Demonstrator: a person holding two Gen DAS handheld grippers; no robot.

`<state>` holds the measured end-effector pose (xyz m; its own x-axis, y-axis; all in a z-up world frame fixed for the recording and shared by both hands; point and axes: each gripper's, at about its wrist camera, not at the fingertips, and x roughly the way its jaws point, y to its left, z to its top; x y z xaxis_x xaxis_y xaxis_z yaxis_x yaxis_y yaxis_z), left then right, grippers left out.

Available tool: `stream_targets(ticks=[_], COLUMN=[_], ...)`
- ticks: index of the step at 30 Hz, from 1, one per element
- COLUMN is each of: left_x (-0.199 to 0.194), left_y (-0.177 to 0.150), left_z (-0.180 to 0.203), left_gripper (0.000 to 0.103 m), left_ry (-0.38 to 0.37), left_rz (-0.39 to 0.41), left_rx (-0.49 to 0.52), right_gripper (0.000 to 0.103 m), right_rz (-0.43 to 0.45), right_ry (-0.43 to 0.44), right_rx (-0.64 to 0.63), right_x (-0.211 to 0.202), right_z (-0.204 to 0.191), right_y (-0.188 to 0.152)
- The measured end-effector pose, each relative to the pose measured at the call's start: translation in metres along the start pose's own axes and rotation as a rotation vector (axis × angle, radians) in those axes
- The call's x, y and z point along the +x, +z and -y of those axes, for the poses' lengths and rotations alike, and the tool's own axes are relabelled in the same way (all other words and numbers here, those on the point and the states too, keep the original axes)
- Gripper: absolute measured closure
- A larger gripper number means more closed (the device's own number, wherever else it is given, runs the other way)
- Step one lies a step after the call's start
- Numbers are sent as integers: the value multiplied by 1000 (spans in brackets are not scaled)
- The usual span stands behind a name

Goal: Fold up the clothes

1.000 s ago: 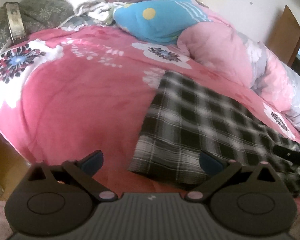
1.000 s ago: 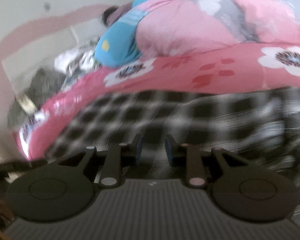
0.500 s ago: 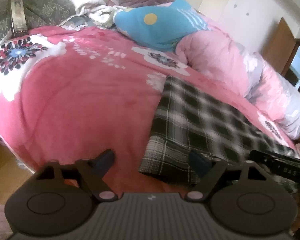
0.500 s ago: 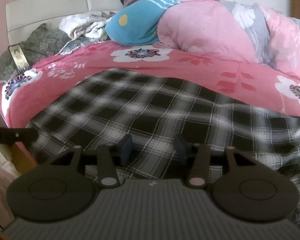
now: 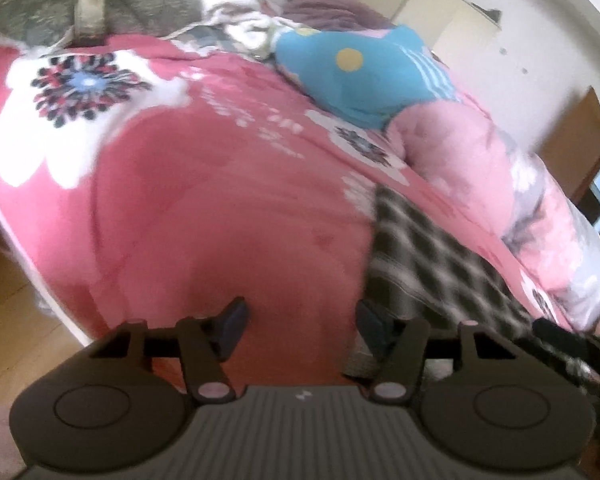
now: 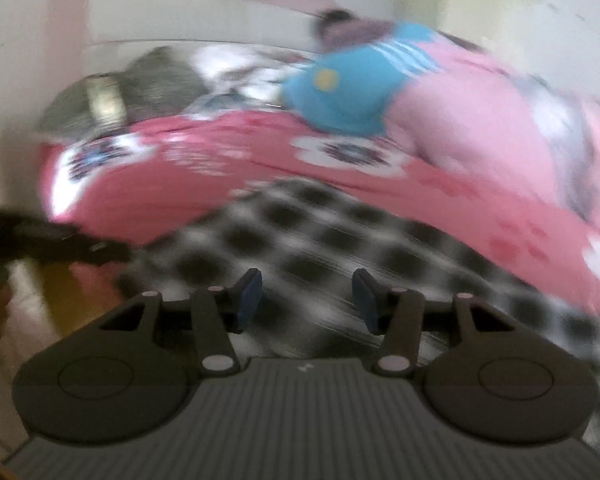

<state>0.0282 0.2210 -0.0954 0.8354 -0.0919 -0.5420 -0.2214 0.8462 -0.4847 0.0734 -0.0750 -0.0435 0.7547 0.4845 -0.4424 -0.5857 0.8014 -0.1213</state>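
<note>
A black-and-white plaid garment (image 5: 432, 256) lies flat on the pink flowered blanket (image 5: 220, 200) near the bed's front edge. My left gripper (image 5: 300, 316) hovers at the garment's left edge. Its jaws are closing, with only pink blanket showing between them, and the cloth's edge sits just behind the right finger (image 5: 370, 318). My right gripper (image 6: 306, 292) stands open low over the plaid garment (image 6: 320, 236), its fingers apart above the cloth and gripping nothing. Both views are blurred by motion. Each gripper shows as a dark shape at the edge of the other's view.
A blue pillow (image 5: 364, 76) and a bunched pale pink quilt (image 5: 460, 152) lie behind the garment. A person in a purple top (image 5: 324, 8) lies at the head of the bed, beside grey pillows and white cloths. Wooden floor (image 5: 4, 312) shows at the left.
My left gripper's jaws have narrowed and it has slid left, so the plaid garment now sits further right in its view. My right gripper's jaws have widened from nearly shut, and it has rolled.
</note>
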Motion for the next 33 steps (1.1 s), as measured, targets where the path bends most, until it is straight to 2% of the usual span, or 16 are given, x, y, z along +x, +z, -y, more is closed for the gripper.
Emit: stream_targets(ticks=[2,8,10,16,19,21,24,28,31,33], left_x=[1,3,4,2,1,1,5,15,30,43], left_y=[3,9,10,18,26,33,43,54,55,54], left_z=[-8,-23,-26,-24,-22,-22,-24,-24,-21,-17], left_gripper=[47,54,54,54,54,54,52,51,47,47], left_ry=[0,-14,-17,-29,-48,-76,-154,-268,-345,-398], left_rz=[1,2,3,16,23,22,-3,-55,-125,-184], left_rx=[-32,-106,-117,-111,-107,-115,-148,-192,-233,-254], right_gripper=[53,53,54,56,63,79,94,96,96,96], right_rz=[13,0,-11,-23,-21,-19,-32,-50,-12,17], right_ry=[63,171,173,87,74,96,156,285,345,345], right_rx=[-83,-320,-395,-569,-586,-503,-279,111,276,291], right_x=[6,36,45,67,65,61,58,61,54,49], right_z=[-23,-89,-106,-135,-137,-127,-102,-57,-37,-34], right_y=[2,-3,-7,-18,-18,-11,5,13,11,10])
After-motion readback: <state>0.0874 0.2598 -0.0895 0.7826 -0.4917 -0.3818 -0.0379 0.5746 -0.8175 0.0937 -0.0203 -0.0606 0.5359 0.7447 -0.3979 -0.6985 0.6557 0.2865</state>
